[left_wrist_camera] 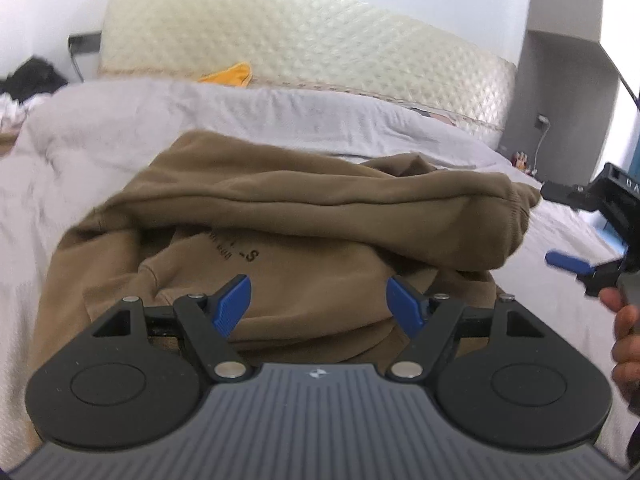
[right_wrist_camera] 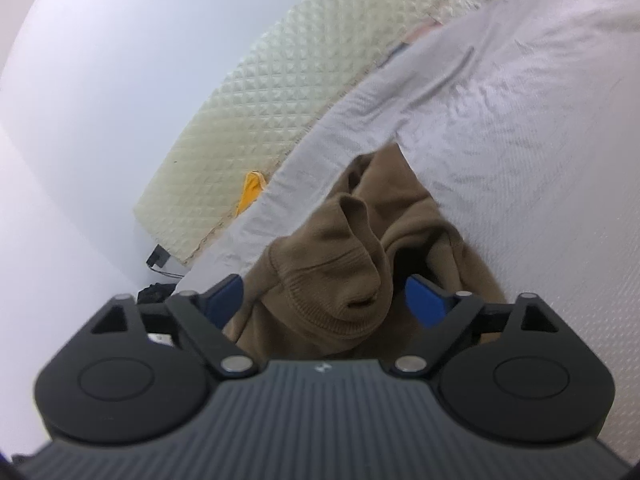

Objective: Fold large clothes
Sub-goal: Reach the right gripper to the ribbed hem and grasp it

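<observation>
1. Brown cotton-fleece sweatshirt (left_wrist_camera: pixel 280 216), partly folded with small dark print on it, lies bunched on the pale grey bed sheet (left_wrist_camera: pixel 100 128) in front of you; no box, basket or other container shows in either view.

2. One folded sleeve runs across the top of the garment in the left wrist view, and its ribbed cuff (left_wrist_camera: pixel 516 200) ends at the right side, near your other tool.

3. Your left gripper (left_wrist_camera: pixel 318 306) hangs just above the near part of the sweatshirt. Its blue-padded jaws stand wide apart, and nothing is pinched between them; the fabric only shows through the gap beneath.

4. Your right gripper (right_wrist_camera: pixel 324 300) has its jaws spread very wide. The ribbed cuff of the sweatshirt (right_wrist_camera: pixel 344 300) sits in the gap. The right pad stands clear of the cloth. The left pad is next to the fabric's edge, and you cannot tell from this view whether it touches.

5. From the left wrist view, that right gripper (left_wrist_camera: pixel 576 236) appears at the frame's right edge, with your hand (left_wrist_camera: pixel 624 332) on its handle, close beside the cuff end.

6. Behind the bed, a cream quilted headboard (left_wrist_camera: pixel 304 40) stands against the white wall, and a small yellow cloth (left_wrist_camera: pixel 228 74) lies at its foot.
</observation>
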`<state>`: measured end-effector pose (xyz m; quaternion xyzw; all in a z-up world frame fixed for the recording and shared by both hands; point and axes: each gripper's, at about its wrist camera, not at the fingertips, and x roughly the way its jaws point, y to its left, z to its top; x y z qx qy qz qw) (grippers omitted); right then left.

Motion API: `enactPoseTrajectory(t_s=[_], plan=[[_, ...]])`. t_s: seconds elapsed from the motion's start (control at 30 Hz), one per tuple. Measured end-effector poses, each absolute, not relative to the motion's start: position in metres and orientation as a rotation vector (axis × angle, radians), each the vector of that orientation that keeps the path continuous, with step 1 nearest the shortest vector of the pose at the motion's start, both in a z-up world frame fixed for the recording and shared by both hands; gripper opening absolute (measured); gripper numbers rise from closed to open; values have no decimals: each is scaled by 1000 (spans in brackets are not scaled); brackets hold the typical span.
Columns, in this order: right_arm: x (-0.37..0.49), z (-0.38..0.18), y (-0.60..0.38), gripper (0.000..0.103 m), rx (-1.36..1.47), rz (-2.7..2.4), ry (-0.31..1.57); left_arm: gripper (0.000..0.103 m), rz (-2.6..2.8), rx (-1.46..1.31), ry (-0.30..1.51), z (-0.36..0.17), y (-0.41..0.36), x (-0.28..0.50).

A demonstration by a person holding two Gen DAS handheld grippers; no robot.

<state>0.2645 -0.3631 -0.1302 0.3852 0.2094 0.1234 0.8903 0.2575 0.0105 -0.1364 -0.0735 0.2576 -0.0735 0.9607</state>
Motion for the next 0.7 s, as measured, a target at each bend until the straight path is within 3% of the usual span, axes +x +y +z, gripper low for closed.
enactPoseTrajectory(t_s=[0.2, 0.53, 0.6, 0.7], plan=[[288, -140, -358, 93, 846, 248, 445, 78, -117, -217, 573, -154, 33, 276], [316, -139, -360, 92, 785, 260, 303, 78, -121, -287, 591, -160, 45, 289], [316, -139, -352, 70, 744, 282, 307, 78, -121, -299, 591, -160, 46, 290], [310, -132, -342, 60, 681, 291, 299, 78, -119, -322, 590, -160, 48, 291]])
